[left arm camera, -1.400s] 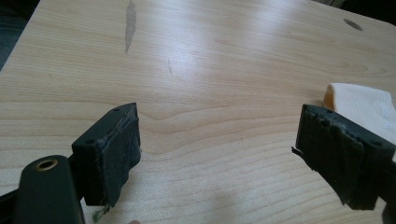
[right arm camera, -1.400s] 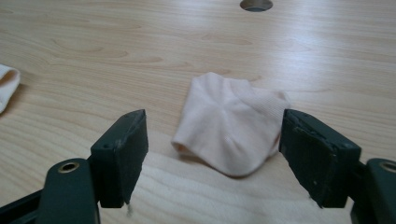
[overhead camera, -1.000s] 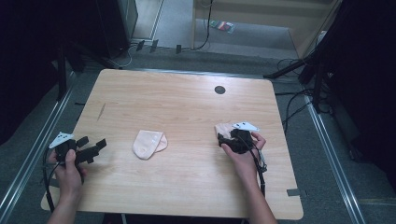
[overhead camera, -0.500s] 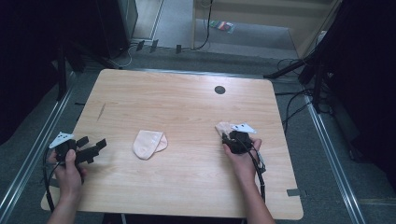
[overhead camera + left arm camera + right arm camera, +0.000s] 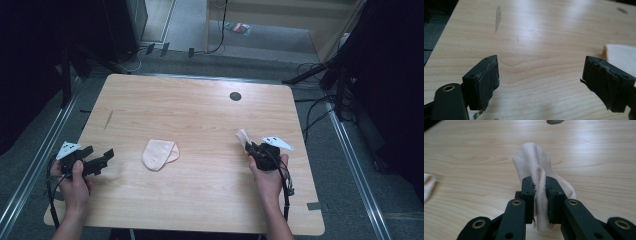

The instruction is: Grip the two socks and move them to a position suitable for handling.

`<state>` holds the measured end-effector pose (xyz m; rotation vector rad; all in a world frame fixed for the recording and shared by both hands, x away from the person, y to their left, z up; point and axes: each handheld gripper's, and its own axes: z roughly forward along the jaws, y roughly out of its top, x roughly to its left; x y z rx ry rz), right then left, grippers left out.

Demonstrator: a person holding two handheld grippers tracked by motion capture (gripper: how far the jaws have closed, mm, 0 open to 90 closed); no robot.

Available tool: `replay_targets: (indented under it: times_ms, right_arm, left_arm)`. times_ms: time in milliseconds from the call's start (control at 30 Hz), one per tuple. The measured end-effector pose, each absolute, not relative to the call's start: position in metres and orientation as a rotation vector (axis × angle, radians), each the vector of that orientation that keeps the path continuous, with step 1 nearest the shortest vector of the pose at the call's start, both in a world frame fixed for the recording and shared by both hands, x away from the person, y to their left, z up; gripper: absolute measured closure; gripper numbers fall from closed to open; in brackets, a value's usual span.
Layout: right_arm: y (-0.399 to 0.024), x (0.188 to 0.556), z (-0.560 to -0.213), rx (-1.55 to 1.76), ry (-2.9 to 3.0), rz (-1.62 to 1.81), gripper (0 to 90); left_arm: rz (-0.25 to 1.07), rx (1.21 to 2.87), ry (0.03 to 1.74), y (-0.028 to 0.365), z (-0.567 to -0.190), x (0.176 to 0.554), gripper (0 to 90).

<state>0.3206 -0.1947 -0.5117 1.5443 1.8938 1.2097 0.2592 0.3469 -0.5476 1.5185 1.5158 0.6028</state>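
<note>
Two socks (image 5: 159, 154) (image 5: 536, 167), perhaps a pair.

Your high view looks down and forward over the whole bench (image 5: 200, 115). Each claw camera sits low and close, looking along its jaws across the bench top, which all views share.

**A bare recording room, not a home**

I work in what looks like a lab or test room. My light wooden table (image 5: 200, 115) stands alone on grey carpet (image 5: 260, 37), with a cable hole (image 5: 235, 96) near its far edge. Metal rails (image 5: 357, 165) run along the floor at left and right. Loose black cables (image 5: 312, 107) trail over the carpet on the right, dark stands (image 5: 337, 82) rise beside them, and a pale wooden panel (image 5: 280, 15) closes the far side.
</note>
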Motion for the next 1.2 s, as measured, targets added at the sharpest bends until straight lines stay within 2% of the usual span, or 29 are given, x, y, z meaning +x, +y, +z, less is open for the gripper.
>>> replay_targets:
  times_ms: [67, 267, 700, 933, 1200]
  right_arm:
    - [-0.194, 0.317, -0.508, 1.553, 1.892, 1.231, 79.4]
    - [-0.181, 0.289, -0.493, 1.467, 1.914, 1.245, 79.3]
    - [-0.146, 0.238, -0.494, 1.36, 2.016, 1.29, 79.3]
    - [-0.116, 0.23, -0.503, 1.307, 2.099, 1.297, 79.2]
    - [-0.08, 0.217, -0.52, 1.254, 2.166, 1.245, 79.3]
  left_arm:
    - [0.62, 1.486, 1.499, 0.343, -0.541, 0.254, 14.3]
    - [0.644, 1.534, 1.407, 0.315, -0.528, 0.241, 14.2]
    - [0.502, 1.635, 1.184, 0.234, -0.521, 0.223, 14.2]
    - [0.395, 1.692, 1.074, 0.192, -0.525, 0.214, 14.2]
    - [0.302, 1.734, 1.007, 0.169, -0.533, 0.213, 14.2]
